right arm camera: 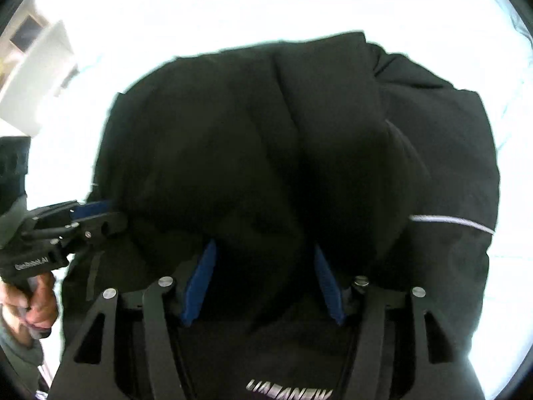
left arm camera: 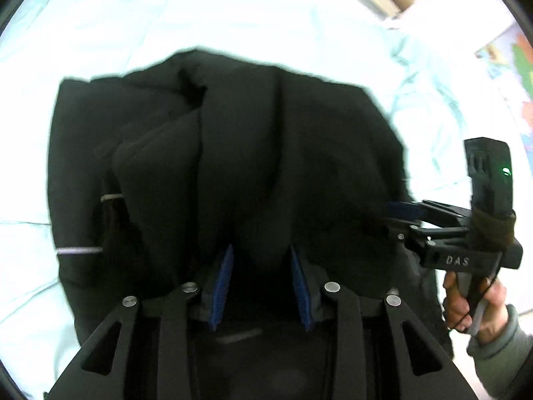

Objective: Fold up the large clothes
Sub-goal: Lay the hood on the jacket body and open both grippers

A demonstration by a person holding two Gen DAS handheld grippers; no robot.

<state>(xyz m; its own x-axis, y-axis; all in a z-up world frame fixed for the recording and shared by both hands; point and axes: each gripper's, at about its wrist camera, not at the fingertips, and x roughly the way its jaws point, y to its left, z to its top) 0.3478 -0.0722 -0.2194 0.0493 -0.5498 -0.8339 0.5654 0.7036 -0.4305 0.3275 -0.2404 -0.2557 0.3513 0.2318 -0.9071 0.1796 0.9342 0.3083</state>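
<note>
So the black jacket [left arm camera: 233,153] sits bunched up on the pale bed sheet [left arm camera: 100,26], pretty much right under both claws. Left claw [left arm camera: 263,283] has its blue pads apart with fabric between them, not pinching. Right claw [right arm camera: 263,283] is the same, spread wider over the cloth.

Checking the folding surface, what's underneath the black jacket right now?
A pale, wrinkled sheet shows all around the black jacket. Directly beneath it, the bulky fabric hides everything.
</note>
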